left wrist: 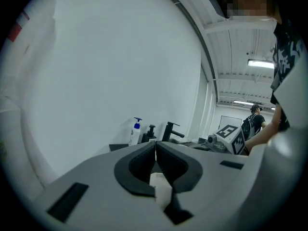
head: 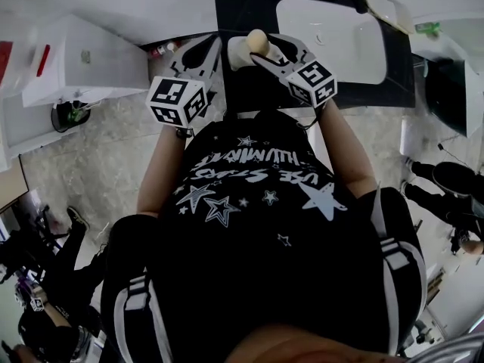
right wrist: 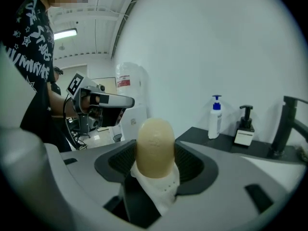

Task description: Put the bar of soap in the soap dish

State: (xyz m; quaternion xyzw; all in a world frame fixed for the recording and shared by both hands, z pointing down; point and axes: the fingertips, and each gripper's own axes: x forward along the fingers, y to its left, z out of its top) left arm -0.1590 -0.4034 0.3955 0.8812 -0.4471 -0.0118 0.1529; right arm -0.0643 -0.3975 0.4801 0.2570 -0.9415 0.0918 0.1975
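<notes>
Soap bar [right wrist: 155,146] is a smooth, rounded, cream-coloured lump with a slightly pitted skin. It's standing on end, pinched between the dark ribbed pads of my right gripper [head: 262,51], which is closed snugly on its sides. There's some white perforated material [right wrist: 159,189] bunched right under it between the jaws, can't tell what that is. I'm holding the bar up in the air in front of my chest, just short of the counter edge, not down on anything.

My left gripper [left wrist: 155,150] is squeezed together so the tips touch, and only a small white scrap shows down near the base of the jaws. It sits just beside the right one, on my left.

Ahead is a dark, matte counter [head: 234,6] with a glossy white rectangular sink [head: 333,40] set into it. A black angular faucet [right wrist: 284,124] stands at the back. Near it are a white pump bottle [right wrist: 215,117] with a blue top and a squat dark dispenser [right wrist: 245,129], both against a plain white wall [right wrist: 216,47]. The floor [head: 98,157] looks like pale mottled stone, and a white boxy cabinet [head: 83,59] stands off to my left.
</notes>
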